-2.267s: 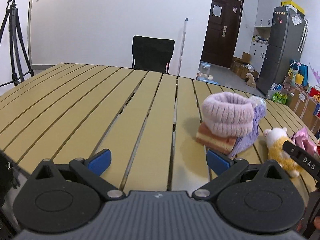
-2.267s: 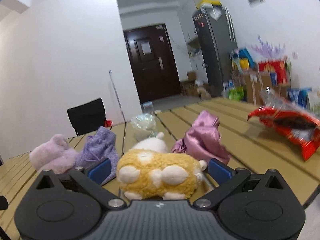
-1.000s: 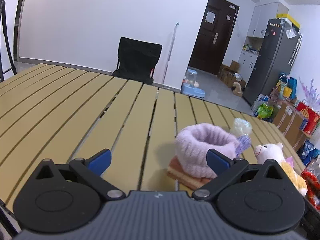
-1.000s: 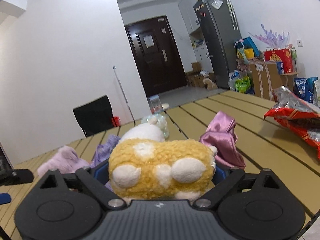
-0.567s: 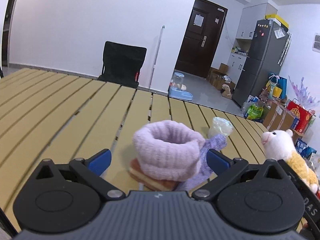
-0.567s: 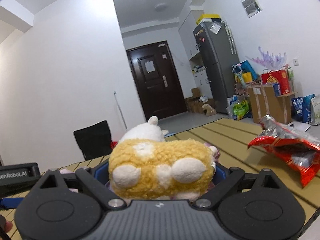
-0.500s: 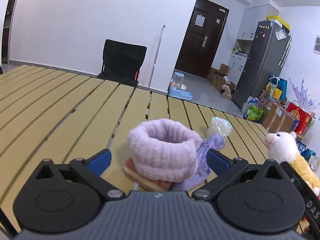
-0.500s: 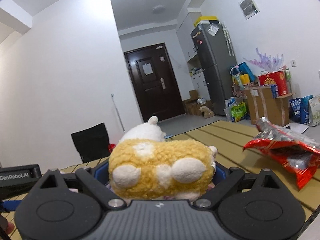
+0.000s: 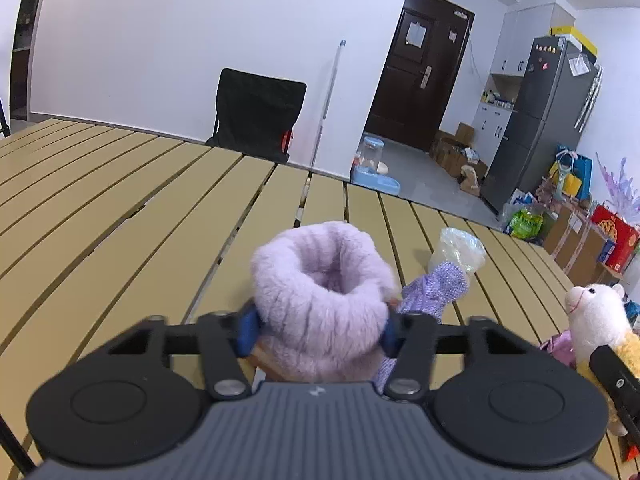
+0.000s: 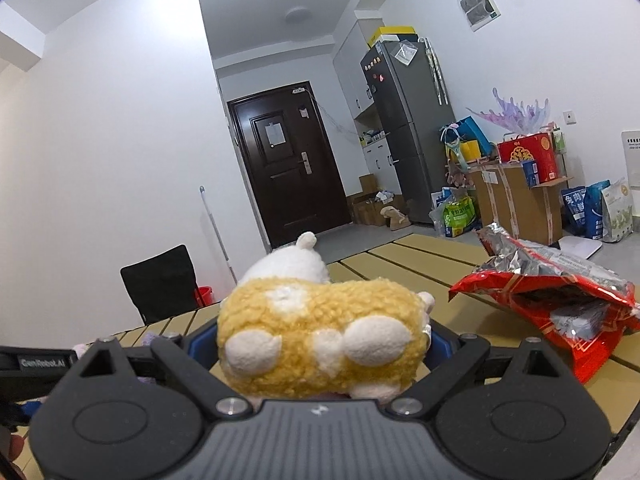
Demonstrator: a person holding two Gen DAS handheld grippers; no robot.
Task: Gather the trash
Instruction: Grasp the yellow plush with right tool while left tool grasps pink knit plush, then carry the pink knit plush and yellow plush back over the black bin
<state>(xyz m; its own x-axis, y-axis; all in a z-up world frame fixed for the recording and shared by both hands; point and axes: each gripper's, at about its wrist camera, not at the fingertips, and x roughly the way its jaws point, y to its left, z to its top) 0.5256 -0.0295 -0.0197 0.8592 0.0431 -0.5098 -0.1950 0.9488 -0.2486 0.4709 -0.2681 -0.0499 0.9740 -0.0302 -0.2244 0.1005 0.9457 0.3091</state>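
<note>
My left gripper (image 9: 318, 326) is shut on a fluffy lilac knitted cuff (image 9: 320, 296) that rests over a brown block on the slatted wooden table (image 9: 120, 216). A purple knitted cloth (image 9: 434, 292) and a crumpled clear plastic bag (image 9: 458, 246) lie just right of it. My right gripper (image 10: 316, 340) is shut on a yellow and white plush sheep (image 10: 316, 340), held above the table; the sheep also shows in the left wrist view (image 9: 596, 316). An open red snack bag (image 10: 560, 296) lies on the table to the right.
A black folding chair (image 9: 256, 116) stands beyond the table's far edge. A pink satin cloth (image 9: 560, 344) lies under the sheep. A dark door (image 10: 288, 164), a fridge (image 10: 404, 128) and boxes (image 10: 516, 196) fill the room's far right.
My left gripper has closed its fingers on the lilac cuff after moving up to it. My right gripper closed on the plush sheep and lifted it off the table.
</note>
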